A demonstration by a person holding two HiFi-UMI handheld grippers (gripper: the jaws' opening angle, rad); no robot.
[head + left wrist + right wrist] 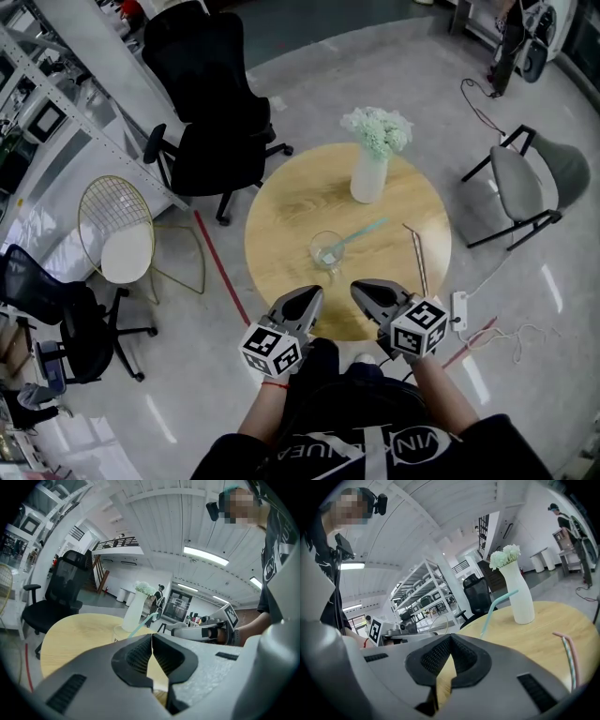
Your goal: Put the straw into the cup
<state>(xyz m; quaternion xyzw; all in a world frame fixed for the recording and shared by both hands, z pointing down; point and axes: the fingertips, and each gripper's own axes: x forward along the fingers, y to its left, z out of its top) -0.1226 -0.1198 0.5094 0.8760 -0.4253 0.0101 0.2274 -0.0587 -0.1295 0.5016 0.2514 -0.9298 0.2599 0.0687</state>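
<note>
The straw (361, 233) stands in the cup (326, 251), tip leaning to its right, so your job looks finished. On the cup's near side, your left gripper (307, 295) and right gripper (364, 289) are both closed and empty.

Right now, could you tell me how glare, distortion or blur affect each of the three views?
Head view: sharp, with light streaks on the floor; the clear cup reads faintly against the table. Left gripper view: strong fisheye, dark corners, a bright ceiling light. Right gripper view: same fisheye, vase crisp.
</note>
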